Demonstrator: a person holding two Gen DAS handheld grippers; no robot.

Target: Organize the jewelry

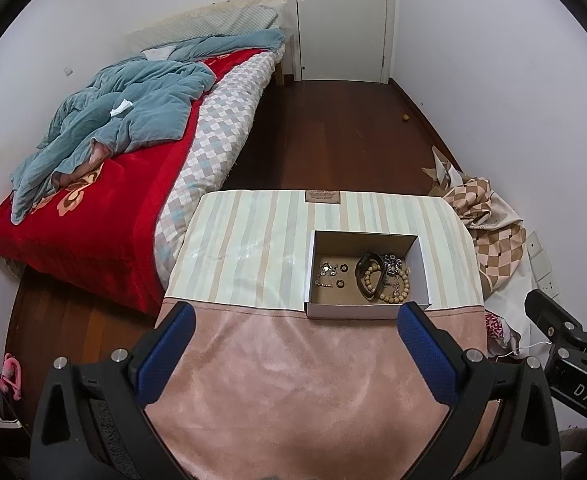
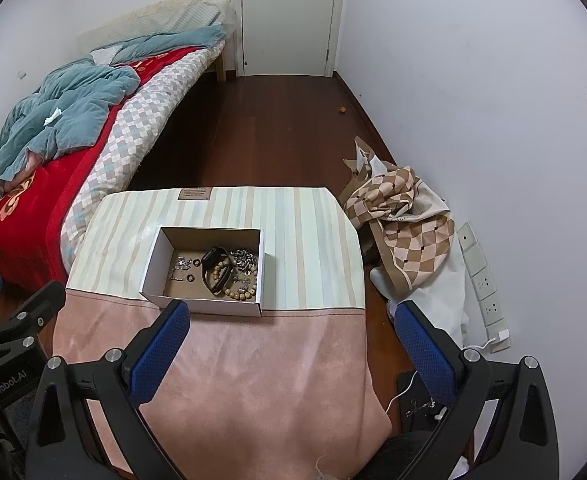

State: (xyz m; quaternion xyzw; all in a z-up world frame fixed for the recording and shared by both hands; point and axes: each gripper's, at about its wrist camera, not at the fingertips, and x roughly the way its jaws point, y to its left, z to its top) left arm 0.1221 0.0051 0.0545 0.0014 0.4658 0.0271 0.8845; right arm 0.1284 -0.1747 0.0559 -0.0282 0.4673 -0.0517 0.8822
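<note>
With both hand-held grippers released and empty, we risk snagging tangled chains when reaching into the shallow white cardboard box.

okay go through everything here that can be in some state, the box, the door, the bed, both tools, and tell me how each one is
Left tool: open, empty.
Right tool: open, empty.
Cardboard box: lidless, upright on the table.
Black band: inside the box, looped over the wooden bead bracelet.
Door: closed.
Bed: unmade, blue quilt crumpled.
Checked cloth: heaped on the floor.
</note>
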